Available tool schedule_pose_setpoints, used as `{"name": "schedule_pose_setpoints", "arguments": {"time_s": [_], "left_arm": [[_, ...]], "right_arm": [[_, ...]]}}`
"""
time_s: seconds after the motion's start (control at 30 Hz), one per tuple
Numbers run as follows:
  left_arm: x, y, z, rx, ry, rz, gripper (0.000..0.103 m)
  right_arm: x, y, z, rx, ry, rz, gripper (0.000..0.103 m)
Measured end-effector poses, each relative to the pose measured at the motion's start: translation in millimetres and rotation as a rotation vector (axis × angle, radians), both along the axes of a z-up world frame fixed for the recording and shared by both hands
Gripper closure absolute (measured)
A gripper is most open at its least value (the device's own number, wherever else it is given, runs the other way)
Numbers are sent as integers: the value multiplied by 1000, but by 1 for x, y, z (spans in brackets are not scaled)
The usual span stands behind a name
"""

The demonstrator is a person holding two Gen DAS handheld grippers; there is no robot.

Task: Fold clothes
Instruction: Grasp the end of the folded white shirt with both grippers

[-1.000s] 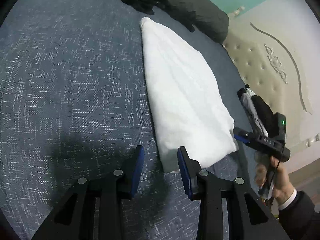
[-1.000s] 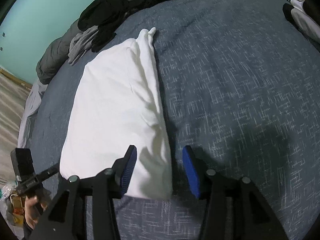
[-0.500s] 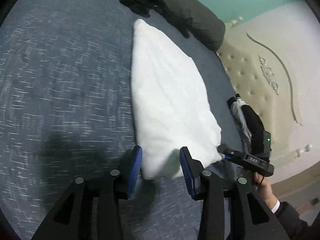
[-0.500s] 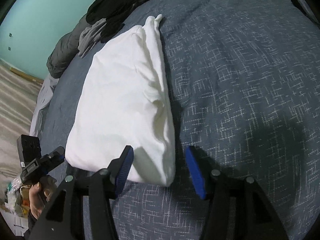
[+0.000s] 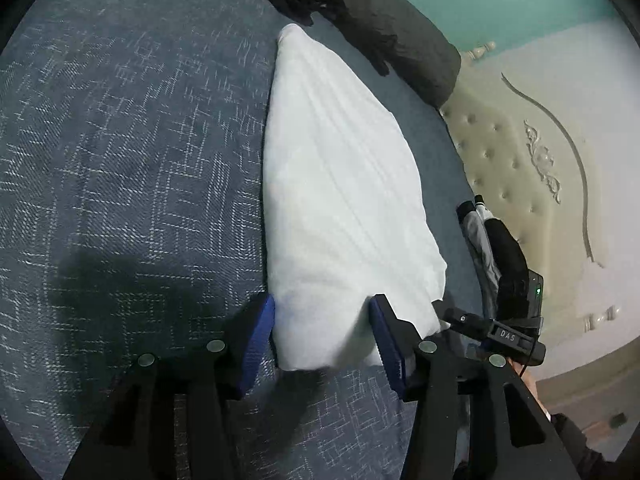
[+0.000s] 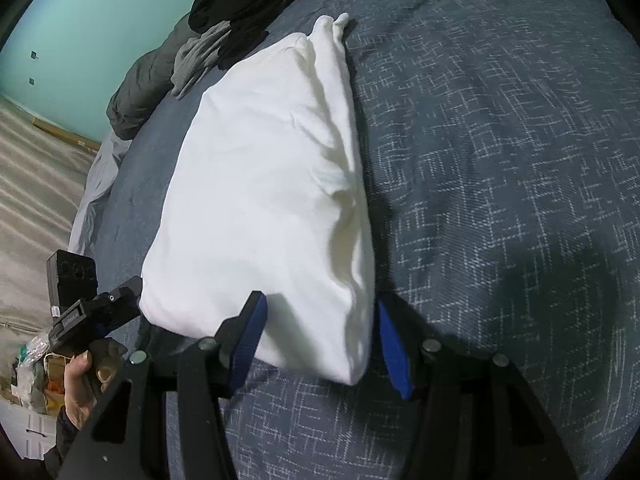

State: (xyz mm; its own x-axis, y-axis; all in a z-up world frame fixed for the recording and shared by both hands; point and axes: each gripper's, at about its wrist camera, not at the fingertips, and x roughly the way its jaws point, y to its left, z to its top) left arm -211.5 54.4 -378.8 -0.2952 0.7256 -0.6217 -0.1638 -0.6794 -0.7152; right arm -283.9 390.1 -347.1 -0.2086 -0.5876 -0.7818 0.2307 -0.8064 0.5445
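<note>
A white folded garment (image 5: 340,184) (image 6: 264,184) lies lengthwise on the blue patterned bedspread (image 5: 132,152). My left gripper (image 5: 322,332) straddles its near left corner. The jaws are opening, and the cloth lies between the blue pads without being pinched. My right gripper (image 6: 320,332) straddles the near right corner, open, with one finger (image 6: 248,320) over the cloth and the other just past the folded edge. Each gripper also shows in the other's view: the right gripper (image 5: 496,332) and the left gripper (image 6: 92,312), which a hand holds.
A pile of dark and grey clothes (image 6: 236,28) and a grey duvet (image 5: 400,40) lie at the far end of the bed. Folded black and grey clothes (image 5: 492,240) sit by the cream tufted headboard (image 5: 512,168). The floor (image 6: 36,184) lies past the bed's edge.
Both grippers have moved forward onto the garment's near edge, so its corners now sit between the jaws. The left jaws have spread wider.
</note>
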Motion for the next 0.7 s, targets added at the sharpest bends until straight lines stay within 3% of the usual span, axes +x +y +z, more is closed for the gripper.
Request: {"name": "schedule_pose_setpoints", "arguments": {"time_s": [0.27, 0.47, 0.7], "left_arm": [[-3, 1, -2, 1, 8, -1, 49], [-8, 3, -15, 51, -24, 18, 47], [-5, 8, -4, 34, -21, -8, 47]], "right_arm": [[1, 4, -1, -16, -9, 7, 47], [0, 1, -3, -34, -18, 3, 47], [-3, 4, -3, -60, -27, -10, 47]]}}
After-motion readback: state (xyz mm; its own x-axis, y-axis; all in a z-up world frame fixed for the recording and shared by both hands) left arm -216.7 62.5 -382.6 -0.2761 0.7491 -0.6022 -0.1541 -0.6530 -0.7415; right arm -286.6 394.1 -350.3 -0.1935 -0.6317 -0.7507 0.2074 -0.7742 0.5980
